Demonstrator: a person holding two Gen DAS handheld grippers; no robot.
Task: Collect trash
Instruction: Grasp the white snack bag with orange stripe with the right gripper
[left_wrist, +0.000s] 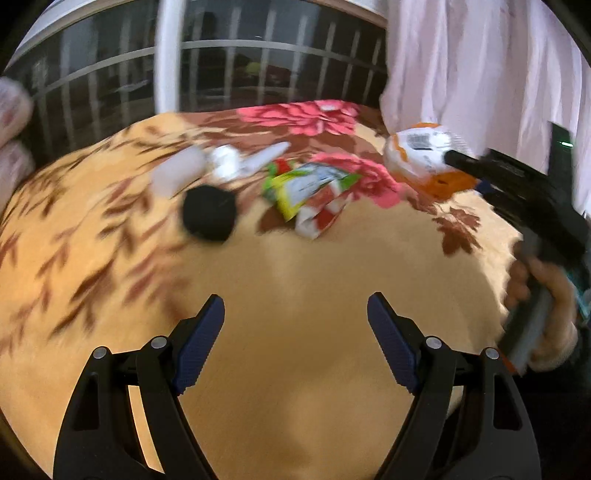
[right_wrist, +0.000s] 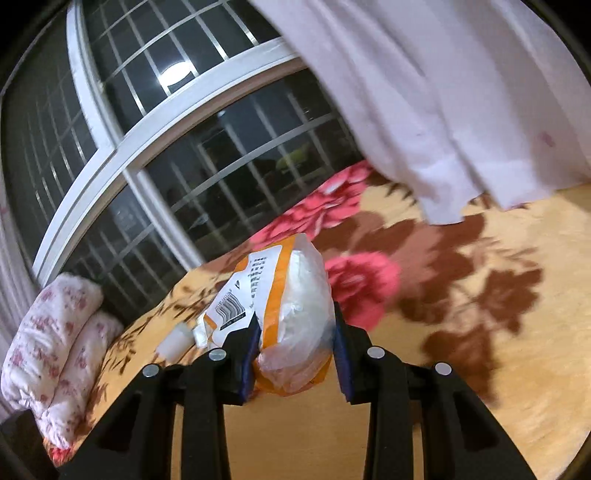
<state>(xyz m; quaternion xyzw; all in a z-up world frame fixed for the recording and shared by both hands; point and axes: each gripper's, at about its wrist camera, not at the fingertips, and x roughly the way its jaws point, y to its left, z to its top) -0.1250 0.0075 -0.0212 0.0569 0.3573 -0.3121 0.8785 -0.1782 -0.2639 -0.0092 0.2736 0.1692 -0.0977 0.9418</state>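
Blue-padded fingers of the left gripper stand wide apart over the bare floral blanket, grasping nothing; beyond them lie a black round lump, a green and red wrapper and white scraps, while at the right edge a hand carries the other tool. From the right wrist, the right gripper is clenched on a white-and-orange plastic packet with a barcode label, lifted above the blanket near the barred window and curtain.

We see a barcode and lines of small print on the white label of the orange-and-white bag, too blurred to read. The green-and-red wrapper shows print, also unreadable.
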